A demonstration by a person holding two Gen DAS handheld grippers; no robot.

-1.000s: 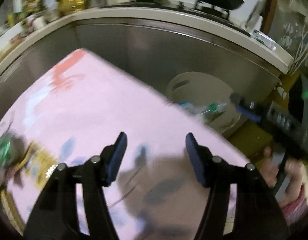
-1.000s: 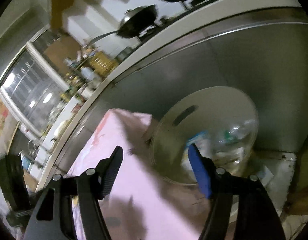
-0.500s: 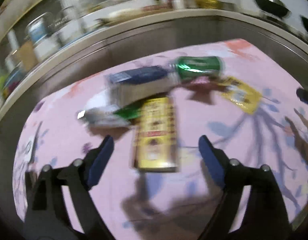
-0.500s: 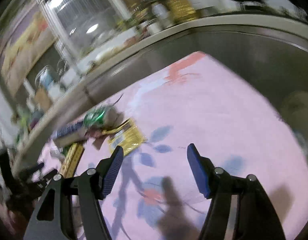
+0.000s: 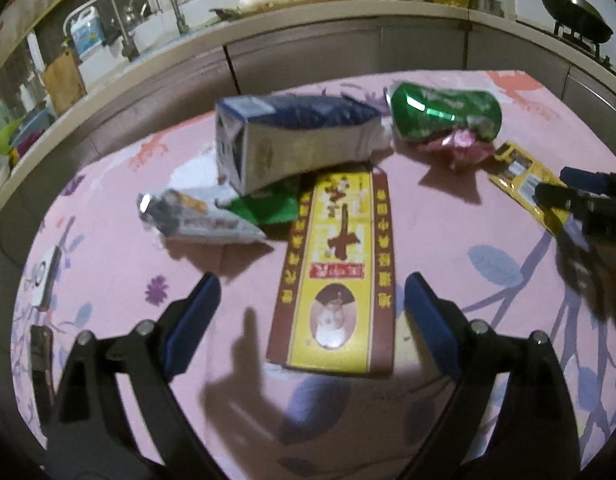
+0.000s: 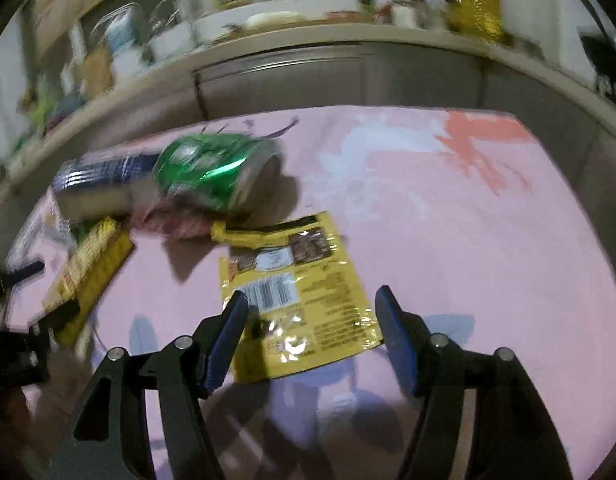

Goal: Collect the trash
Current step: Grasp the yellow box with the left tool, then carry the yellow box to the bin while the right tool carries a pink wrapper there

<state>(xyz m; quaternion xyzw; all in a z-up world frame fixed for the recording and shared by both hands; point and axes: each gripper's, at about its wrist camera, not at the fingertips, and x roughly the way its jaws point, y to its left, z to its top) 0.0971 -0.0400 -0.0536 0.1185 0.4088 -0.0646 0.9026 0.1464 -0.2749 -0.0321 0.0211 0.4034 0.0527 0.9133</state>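
The right gripper (image 6: 310,314) is held spread, empty, with the yellow sachet (image 6: 296,296) lying flat between its fingertips. The left gripper (image 5: 312,300) is likewise spread over the flat yellow-and-red box (image 5: 336,272). The sachet is judged light, limp and slippery; its raised crumpled far edge should be pinched.

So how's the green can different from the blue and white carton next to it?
The green can is round, shiny metal, dented and crumpled; the blue and white carton is a boxy, dull cardboard shape. The carton looks longer and bulkier than the can. The can rests on a pink wrapper, while the carton overlaps a green wrapper. Both lie on their sides on the pink tablecloth, untouched.
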